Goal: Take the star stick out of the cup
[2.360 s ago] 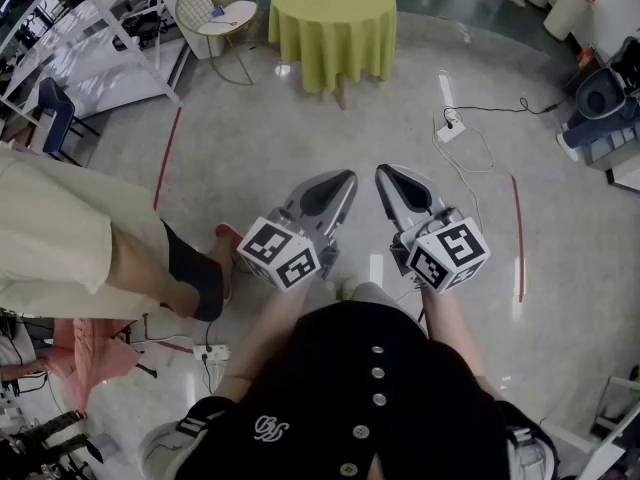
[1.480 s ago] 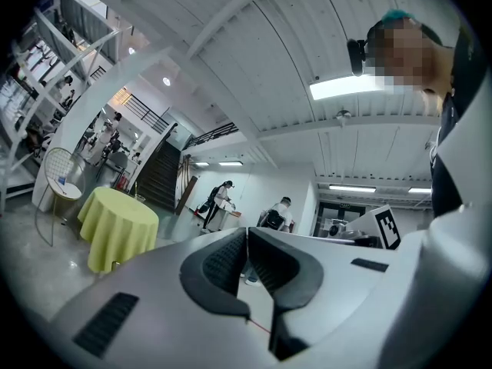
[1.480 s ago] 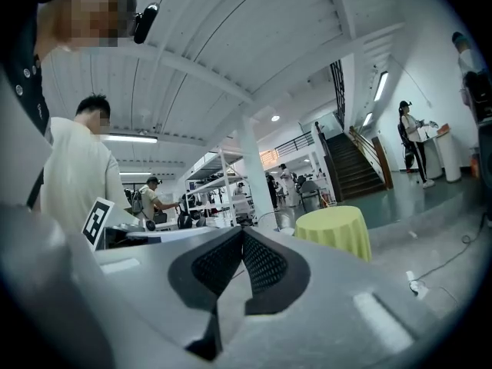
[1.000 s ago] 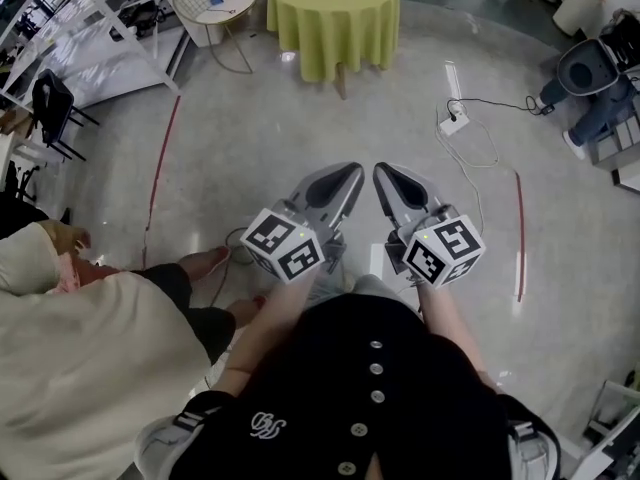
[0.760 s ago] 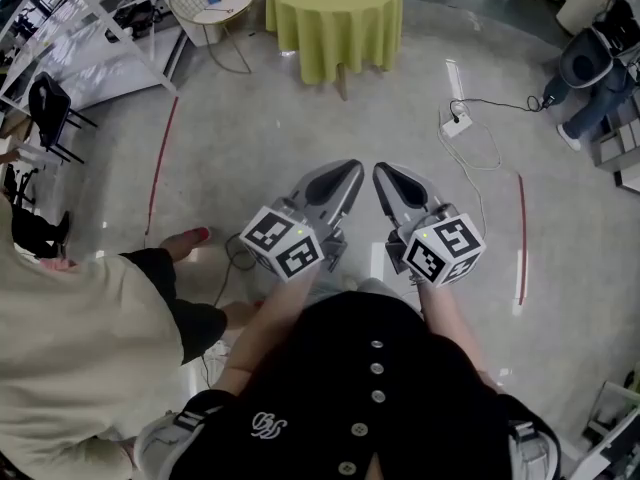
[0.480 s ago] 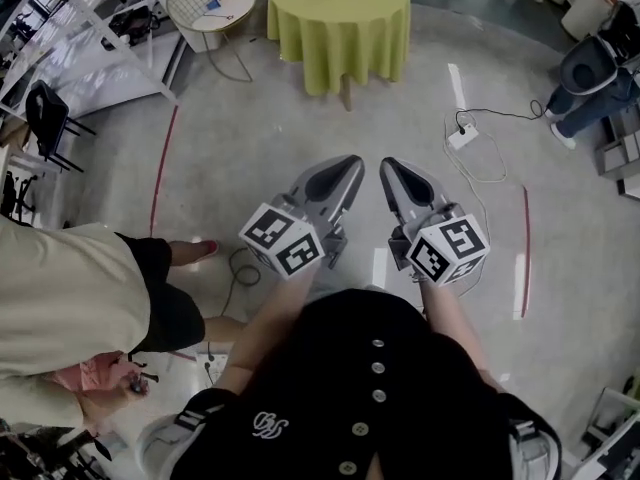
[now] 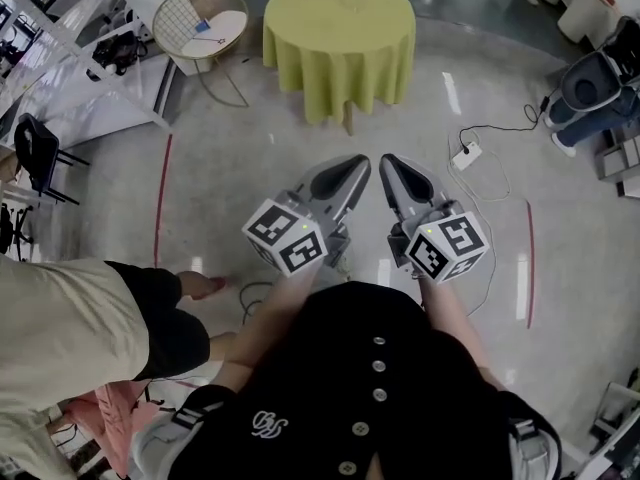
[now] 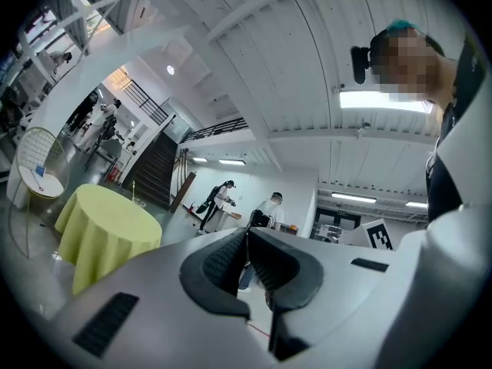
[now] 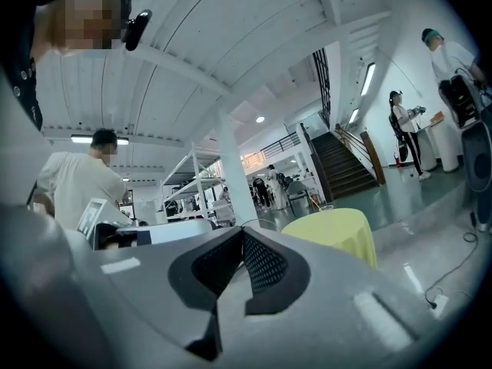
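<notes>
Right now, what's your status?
Left gripper, right gripper shut, empty. Cup on green table ahead, out of reach. Bystander at left, off the path.

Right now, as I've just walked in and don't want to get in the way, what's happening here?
A person holds the left gripper and right gripper, both shut and empty, pointed at a round table with a yellow-green cloth, some way ahead. Nothing is held yet. A bystander stands at the left.
</notes>
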A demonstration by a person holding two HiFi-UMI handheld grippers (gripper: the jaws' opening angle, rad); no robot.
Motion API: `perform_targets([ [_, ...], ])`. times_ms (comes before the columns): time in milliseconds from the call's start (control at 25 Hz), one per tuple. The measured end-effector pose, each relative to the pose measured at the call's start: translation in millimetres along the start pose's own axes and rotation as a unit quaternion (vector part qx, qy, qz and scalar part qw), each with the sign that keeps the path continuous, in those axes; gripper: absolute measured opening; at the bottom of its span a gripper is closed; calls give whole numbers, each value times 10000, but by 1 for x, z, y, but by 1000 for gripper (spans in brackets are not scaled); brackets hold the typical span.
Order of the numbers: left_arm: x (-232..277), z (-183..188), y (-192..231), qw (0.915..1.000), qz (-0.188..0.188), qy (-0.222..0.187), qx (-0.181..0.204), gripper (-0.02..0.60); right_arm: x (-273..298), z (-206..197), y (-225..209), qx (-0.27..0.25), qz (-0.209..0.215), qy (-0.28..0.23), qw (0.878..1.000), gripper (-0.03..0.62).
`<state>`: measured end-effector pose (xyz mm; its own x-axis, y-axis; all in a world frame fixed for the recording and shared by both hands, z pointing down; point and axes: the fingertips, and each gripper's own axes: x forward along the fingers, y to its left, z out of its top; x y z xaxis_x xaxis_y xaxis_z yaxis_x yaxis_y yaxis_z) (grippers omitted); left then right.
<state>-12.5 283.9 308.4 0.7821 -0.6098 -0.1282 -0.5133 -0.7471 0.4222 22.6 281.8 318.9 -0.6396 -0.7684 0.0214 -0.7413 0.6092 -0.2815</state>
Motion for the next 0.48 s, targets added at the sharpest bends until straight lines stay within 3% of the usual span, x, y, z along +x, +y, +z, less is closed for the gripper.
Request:
perform_targets([
  [480, 28, 6, 63, 9992, -204, 205, -267, 18, 66, 3, -37, 56, -240, 72, 9997, 3],
])
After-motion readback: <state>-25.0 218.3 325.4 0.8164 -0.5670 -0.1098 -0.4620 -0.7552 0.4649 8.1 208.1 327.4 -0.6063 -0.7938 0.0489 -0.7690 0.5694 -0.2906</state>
